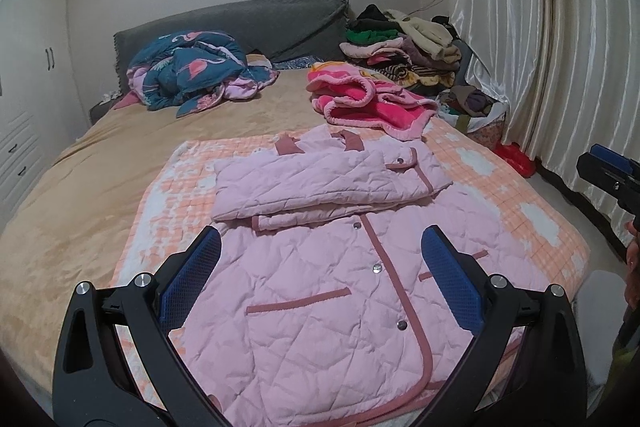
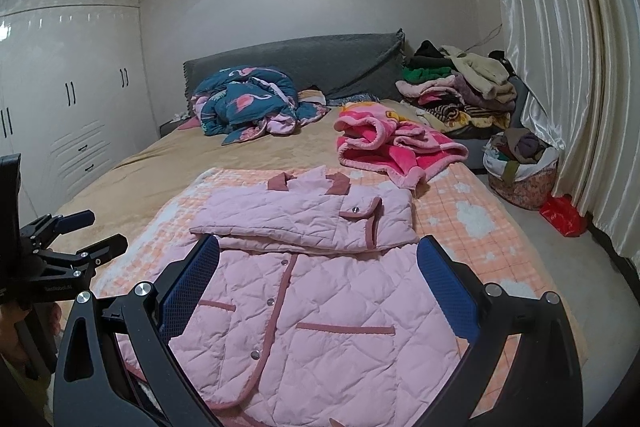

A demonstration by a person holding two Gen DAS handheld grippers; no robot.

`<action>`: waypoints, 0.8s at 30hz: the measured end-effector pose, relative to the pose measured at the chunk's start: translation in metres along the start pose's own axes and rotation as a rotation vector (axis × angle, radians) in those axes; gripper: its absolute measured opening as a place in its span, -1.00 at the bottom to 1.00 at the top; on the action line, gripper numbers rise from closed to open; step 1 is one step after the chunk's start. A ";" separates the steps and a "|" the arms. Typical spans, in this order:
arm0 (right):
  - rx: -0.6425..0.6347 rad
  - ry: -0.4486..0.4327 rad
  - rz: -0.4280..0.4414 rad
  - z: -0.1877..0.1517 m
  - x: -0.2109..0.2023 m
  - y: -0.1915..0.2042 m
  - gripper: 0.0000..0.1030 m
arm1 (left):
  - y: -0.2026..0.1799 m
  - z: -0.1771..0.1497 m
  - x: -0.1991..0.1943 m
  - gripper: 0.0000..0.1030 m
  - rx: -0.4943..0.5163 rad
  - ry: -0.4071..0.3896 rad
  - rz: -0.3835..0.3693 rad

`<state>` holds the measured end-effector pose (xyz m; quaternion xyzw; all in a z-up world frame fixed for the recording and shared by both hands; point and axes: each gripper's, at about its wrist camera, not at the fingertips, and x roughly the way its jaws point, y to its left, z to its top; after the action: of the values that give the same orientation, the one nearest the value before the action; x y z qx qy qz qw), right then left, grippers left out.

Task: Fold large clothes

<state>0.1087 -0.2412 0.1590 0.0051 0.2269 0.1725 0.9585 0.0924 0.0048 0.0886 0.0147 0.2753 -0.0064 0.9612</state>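
Pink quilted jacket point(image 1: 320, 291) lies flat on the checked orange-and-white blanket point(image 1: 500, 195) at the near end of the bed point(image 1: 80, 195), front side up, its sleeves folded across the chest below the collar. The left gripper point(image 1: 320, 267) hangs above the jacket's lower half with its jaws spread wide and nothing between the blue pads point(image 1: 192, 279); the hem region shows between them. The right gripper point(image 2: 316, 279) is likewise fully open and empty, positioned above the same lower half, just beside the folded sleeves. Each gripper also appears at the edge of the other's view. A fleece blanket point(image 2: 392, 147) and a clothes pile point(image 2: 456, 95) occupy the far right of the bed.
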 end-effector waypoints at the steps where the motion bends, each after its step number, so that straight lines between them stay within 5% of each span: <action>1: -0.005 0.000 0.001 -0.001 -0.001 0.001 0.92 | 0.000 0.000 0.000 0.82 0.002 -0.001 0.002; 24: -0.042 0.026 -0.017 -0.029 -0.008 0.002 0.92 | 0.016 -0.029 -0.015 0.82 -0.005 0.018 0.030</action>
<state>0.0885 -0.2437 0.1369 -0.0191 0.2356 0.1689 0.9569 0.0647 0.0218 0.0721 0.0163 0.2836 0.0087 0.9588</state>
